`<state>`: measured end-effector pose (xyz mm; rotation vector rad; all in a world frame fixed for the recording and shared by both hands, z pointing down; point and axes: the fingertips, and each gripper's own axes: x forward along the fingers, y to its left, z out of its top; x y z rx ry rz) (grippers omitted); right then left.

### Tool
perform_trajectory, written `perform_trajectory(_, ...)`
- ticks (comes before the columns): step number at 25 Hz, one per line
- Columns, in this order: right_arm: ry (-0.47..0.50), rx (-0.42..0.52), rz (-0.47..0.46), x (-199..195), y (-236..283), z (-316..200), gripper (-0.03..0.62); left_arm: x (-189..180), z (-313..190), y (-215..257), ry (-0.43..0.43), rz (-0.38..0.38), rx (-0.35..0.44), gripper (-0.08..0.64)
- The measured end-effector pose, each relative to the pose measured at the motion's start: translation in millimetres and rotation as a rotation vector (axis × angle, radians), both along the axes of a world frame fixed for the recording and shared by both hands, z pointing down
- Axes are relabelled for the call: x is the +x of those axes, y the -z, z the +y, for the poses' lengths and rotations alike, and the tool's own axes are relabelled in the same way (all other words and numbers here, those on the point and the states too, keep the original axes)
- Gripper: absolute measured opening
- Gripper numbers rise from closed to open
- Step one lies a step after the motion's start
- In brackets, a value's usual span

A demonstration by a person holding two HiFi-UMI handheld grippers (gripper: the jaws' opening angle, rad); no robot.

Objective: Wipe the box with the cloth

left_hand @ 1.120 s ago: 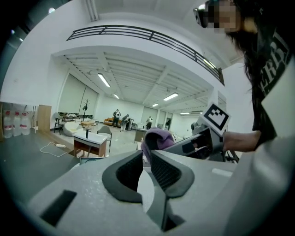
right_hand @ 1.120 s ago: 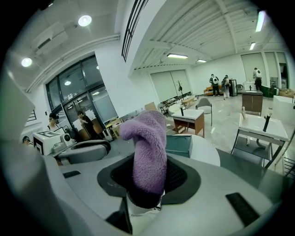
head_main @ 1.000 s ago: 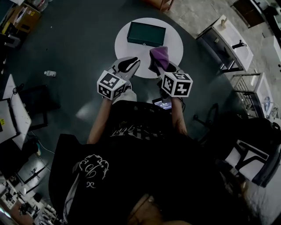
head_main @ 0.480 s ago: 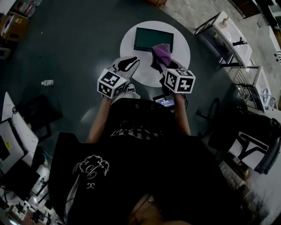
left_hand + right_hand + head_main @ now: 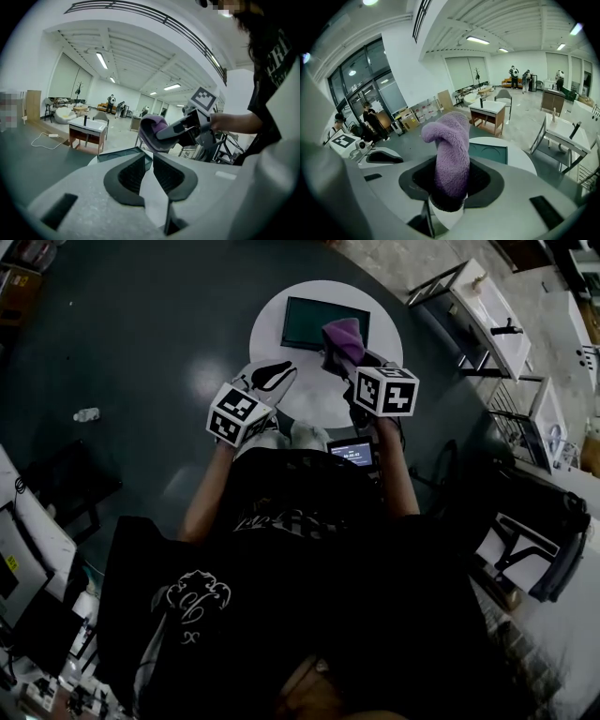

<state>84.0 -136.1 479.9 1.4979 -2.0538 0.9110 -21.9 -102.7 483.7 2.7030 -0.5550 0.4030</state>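
1. The left gripper sits at the 7 o'clock rim of the round white counter, much where it was a second ago. Its jaws are narrow, with only a thin gap between them and nothing in it. It is apart from everything else.
2. The dark green box lies flat toward the counter's 12 o'clock side. It does not look to have shifted.
3. The purple cloth is what has changed. A second ago it hung over bare counter off the box's 5 o'clock corner, clear of it. Now, from overhead, it overlaps the box's 3 o'clock end. I cannot tell whether the fleece already presses on the lid or hangs just above it.
4. The right gripper has come forward from about 4 o'clock on the counter. Its jaws are clamped on the cloth's lower part, and a fat tuft curls out past the tips.
5. To me the reach looks finished and the wiping about to begin, with no stroke across the lid made yet. The left gripper is not steadying the box, so a firm push from 3 o'clock might slide it toward 9 o'clock.
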Motion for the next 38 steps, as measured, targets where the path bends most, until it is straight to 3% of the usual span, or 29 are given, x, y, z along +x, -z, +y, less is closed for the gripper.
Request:
perform_trajectory(6,0.093,-0.038,0.033,1.1,-23.2,-39.5,0.138,11.0,-13.7,-5.9,0.019,-0.01,-0.015,0.046)
perform_trajectory(12,0.122,-0.072,0.051,-3.8,-59.1,-88.4,0.138,15.7,-25.8,-11.1,0.054,-0.031,-0.026,0.046)
perform_trajectory(17,0.171,-0.104,0.041,-24.5,-90.9,-122.9,0.138,16.2,-28.1,-8.8,0.069,-0.053,-0.02,0.046)
perform_trajectory(25,0.145,-0.179,-0.015,-44.8,-136.6,-147.9,0.138,2.4,-36.3,-8.6,0.107,-0.082,-0.023,0.046)
perform_trajectory(30,0.123,-0.232,0.075,-16.0,-163.8,-136.5,0.138,3.6,-39.9,-8.7,0.11,-0.08,-0.028,0.046)
perform_trajectory(38,0.011,-0.256,0.093,51.3,-166.1,-121.5,0.138,29.3,-30.6,-16.6,0.024,-0.085,-0.042,0.046)
